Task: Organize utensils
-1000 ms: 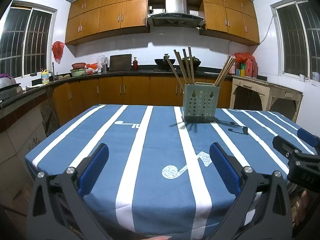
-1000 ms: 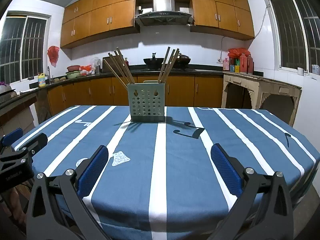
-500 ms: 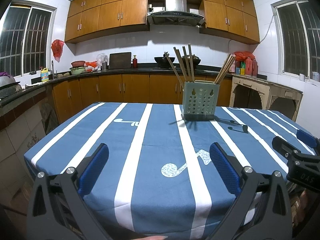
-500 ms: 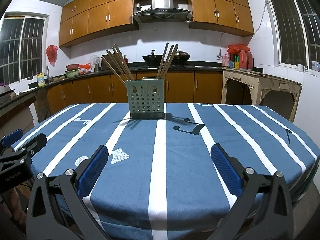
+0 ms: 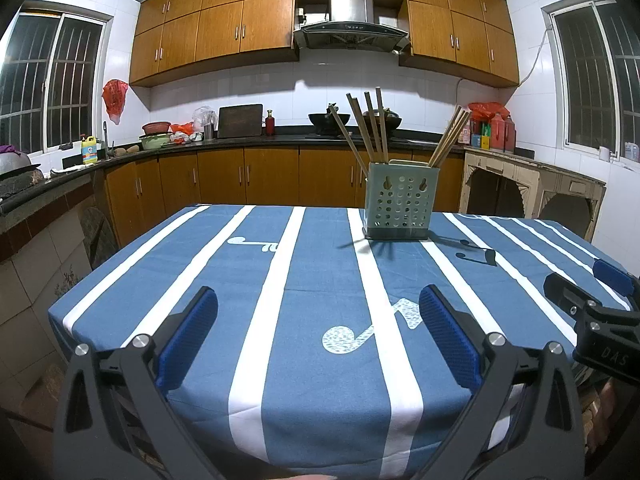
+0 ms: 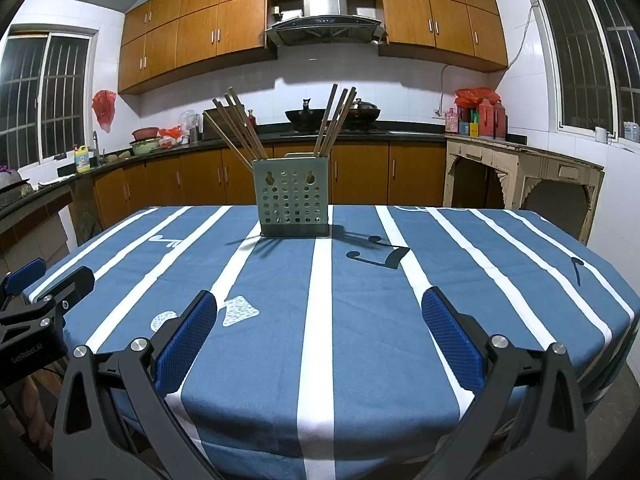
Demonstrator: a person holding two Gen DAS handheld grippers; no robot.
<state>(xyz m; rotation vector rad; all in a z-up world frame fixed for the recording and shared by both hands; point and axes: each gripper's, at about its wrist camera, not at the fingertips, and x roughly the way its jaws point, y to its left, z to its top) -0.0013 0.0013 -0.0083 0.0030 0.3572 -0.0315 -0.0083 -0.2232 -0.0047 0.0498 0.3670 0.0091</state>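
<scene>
The left claw (image 5: 316, 324) is held spread and empty, well short of the utensil holder (image 5: 398, 200). In the holder, which stands on the far part of the table (image 5: 312, 272), chopsticks (image 5: 366, 128) are seen in two bunches, left and right. No loose utensil is seen near the holder, so the sorting is judged largely done. The right claw (image 6: 318, 326) is likewise spread and empty. "GenRobot.AI" is read in the right wrist view, "DAS" in the left.

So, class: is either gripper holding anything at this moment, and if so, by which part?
Nothing is held. The left gripper and right gripper both have open jaws over the tablecloth; the chopsticks stand in the holder.
</scene>
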